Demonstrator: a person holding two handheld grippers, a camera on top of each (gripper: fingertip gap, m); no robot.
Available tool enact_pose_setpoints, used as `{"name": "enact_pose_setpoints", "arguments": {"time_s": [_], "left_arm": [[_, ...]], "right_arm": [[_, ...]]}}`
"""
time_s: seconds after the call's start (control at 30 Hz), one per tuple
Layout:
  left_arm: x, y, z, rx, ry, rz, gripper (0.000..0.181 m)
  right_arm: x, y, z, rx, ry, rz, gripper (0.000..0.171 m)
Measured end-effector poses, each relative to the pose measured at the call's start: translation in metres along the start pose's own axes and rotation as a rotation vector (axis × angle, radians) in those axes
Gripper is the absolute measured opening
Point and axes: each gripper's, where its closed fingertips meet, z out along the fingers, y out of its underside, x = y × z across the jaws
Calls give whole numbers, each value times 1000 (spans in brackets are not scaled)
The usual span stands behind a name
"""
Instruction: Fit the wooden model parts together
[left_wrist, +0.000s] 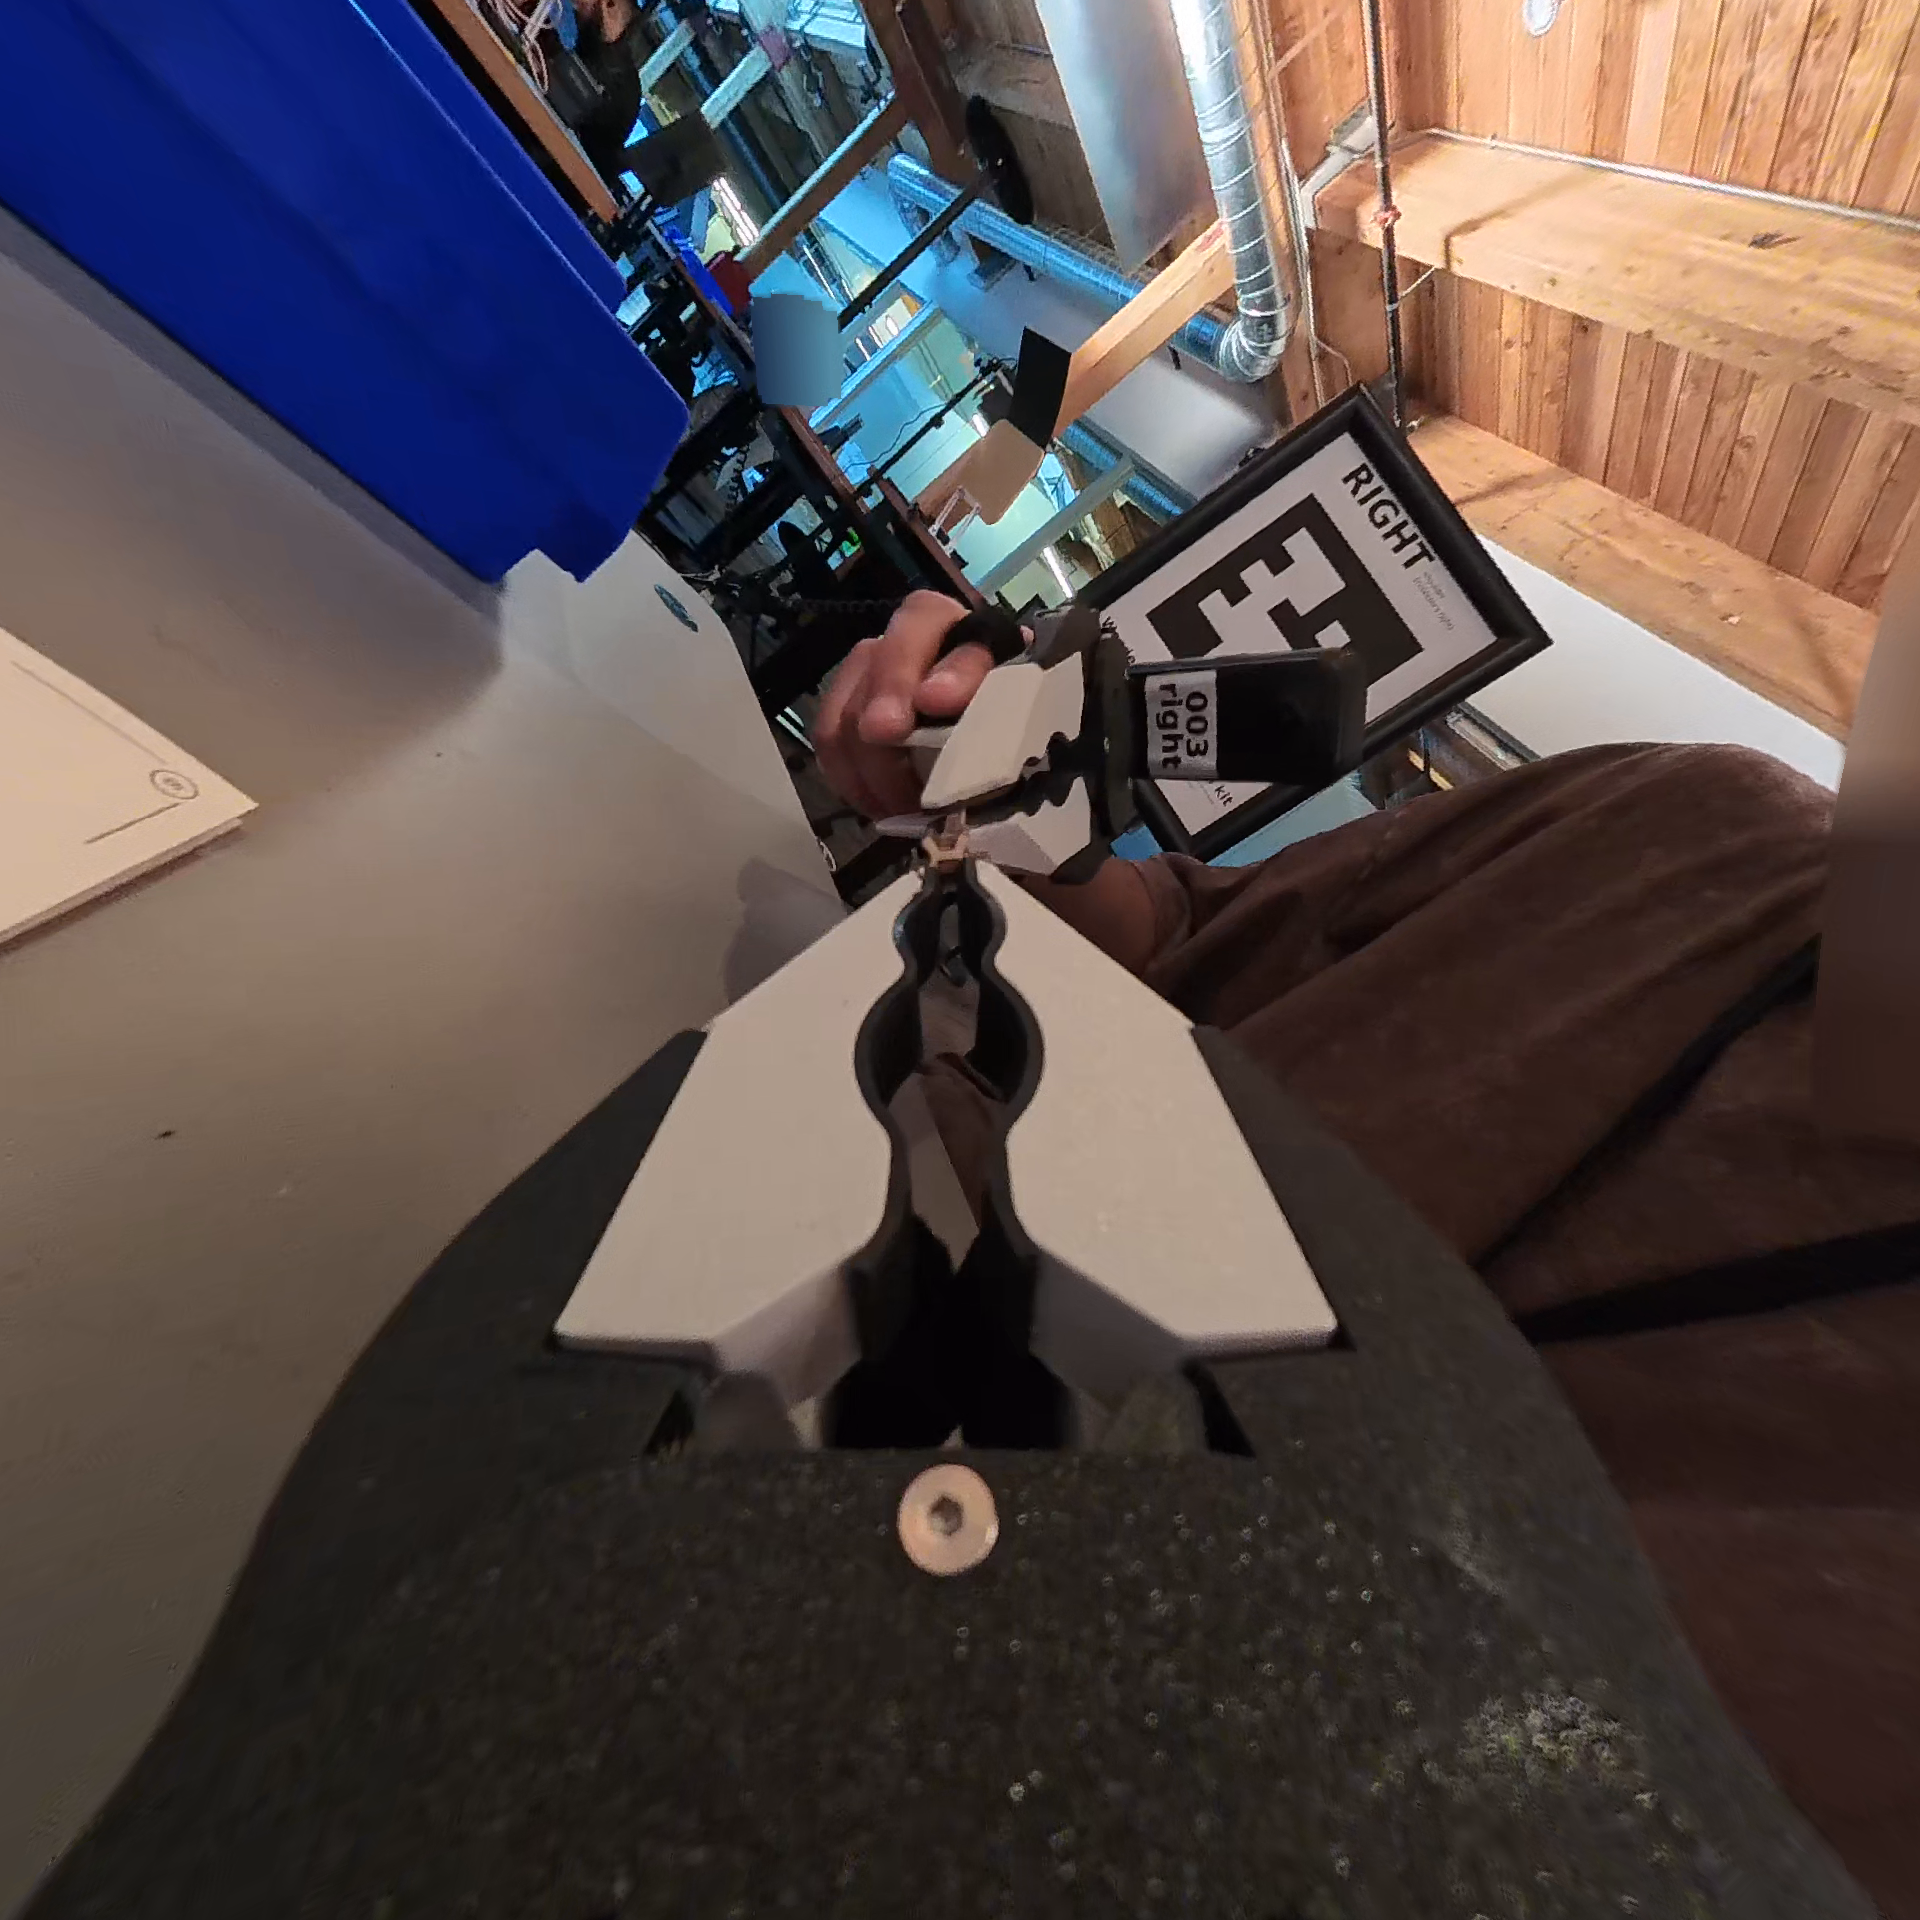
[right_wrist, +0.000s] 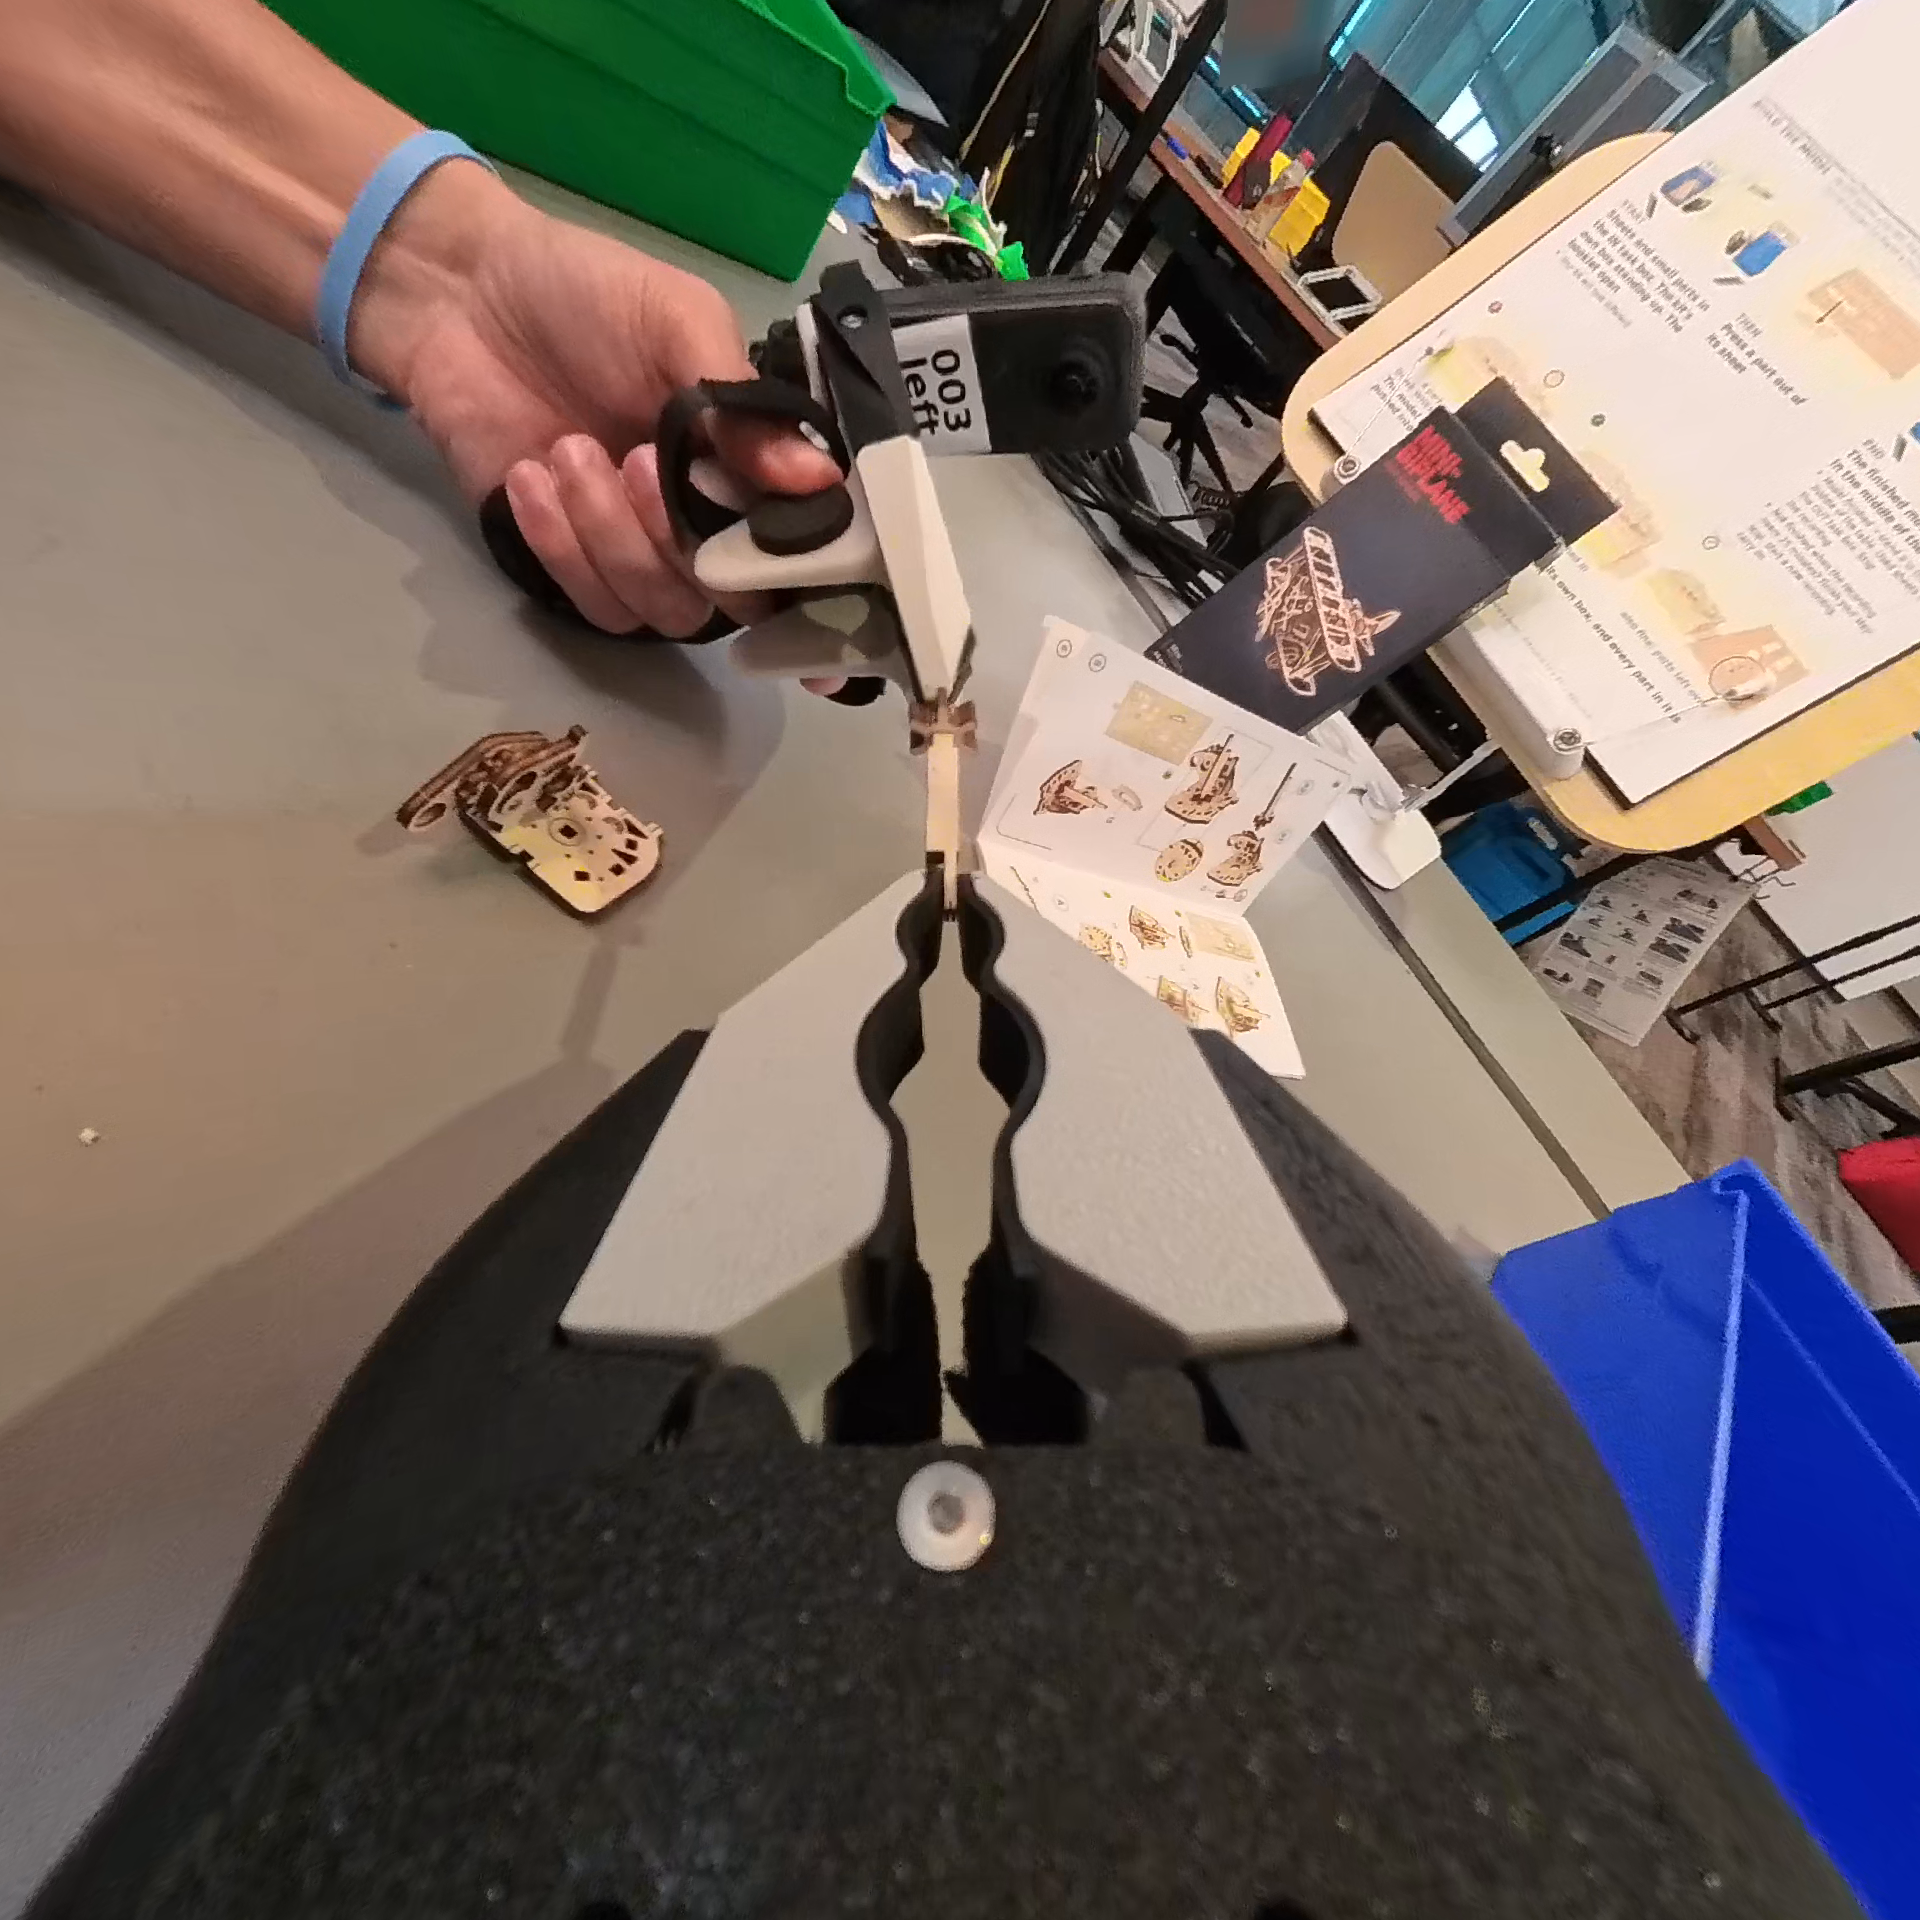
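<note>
In the right wrist view my right gripper (right_wrist: 948, 883) is shut on a thin wooden strip (right_wrist: 943, 800) that points forward, held in the air above the table. Its far end meets a small cross-shaped wooden piece (right_wrist: 943, 724), which my left gripper (right_wrist: 940, 691) pinches from above. In the left wrist view my left gripper (left_wrist: 943, 883) is shut on that small piece (left_wrist: 948, 854), and the right gripper (left_wrist: 914, 828) comes in from the right, tip to tip. A partly built wooden model (right_wrist: 540, 821) lies on the grey table (right_wrist: 208, 935) to the left.
An open instruction booklet (right_wrist: 1143, 831) and a dark packaging card (right_wrist: 1371, 582) lie just behind the grippers, with a tilted board of instruction sheets (right_wrist: 1662, 416) at right. A blue bin (right_wrist: 1766, 1455) stands near right, a green bin (right_wrist: 623, 94) far left. A framed marker sign (left_wrist: 1351, 582) stands behind. The tips of one gripper are about 4 centimeters away from the tips of the other.
</note>
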Motion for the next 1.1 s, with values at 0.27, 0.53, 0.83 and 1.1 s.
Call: {"name": "enact_pose_setpoints", "arguments": {"time_s": [0.27, 0.53, 0.83, 1.1], "left_arm": [[1, 0, 0, 5, 19, -14, 0], [-2, 3, 1, -6, -4, -7, 1], [-7, 9, 6, -36, -49, 19, 1], [-7, 12, 9, -46, -54, 35, 1]], "right_arm": [[-1, -2, 0, 15, -3, 5, 2], [-2, -1, -1, -14, -51, 74, 1], [-5, 6, -4, -42, -88, 98, 1], [-7, 10, -7, -51, -102, 107, 1]]}}
